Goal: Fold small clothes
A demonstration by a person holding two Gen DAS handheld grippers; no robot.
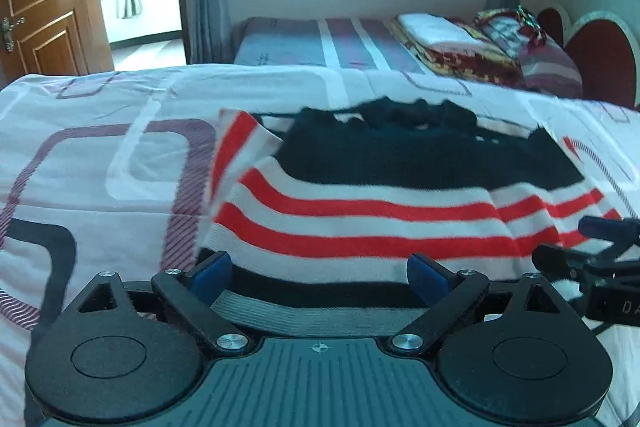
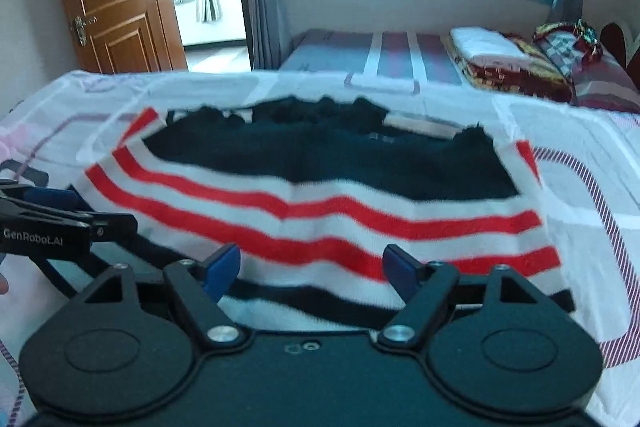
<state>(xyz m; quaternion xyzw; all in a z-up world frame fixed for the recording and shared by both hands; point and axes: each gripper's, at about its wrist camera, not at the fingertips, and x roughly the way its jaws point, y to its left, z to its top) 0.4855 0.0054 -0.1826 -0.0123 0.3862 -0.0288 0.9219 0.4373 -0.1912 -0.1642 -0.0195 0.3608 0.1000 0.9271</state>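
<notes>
Now both my grippers stand wide open and empty at the near hem of the striped sweater (image 2: 328, 211), right gripper (image 2: 310, 273) beside left gripper (image 1: 318, 273). The sweater lies flat on the bed (image 1: 100, 131), black yoke farthest from me. To fold cleanly, I judge each gripper should pinch one hem corner and lift evenly. Only the right view shows the sweater's far right edge; only the left shows its folded-in left sleeve (image 1: 236, 143).
</notes>
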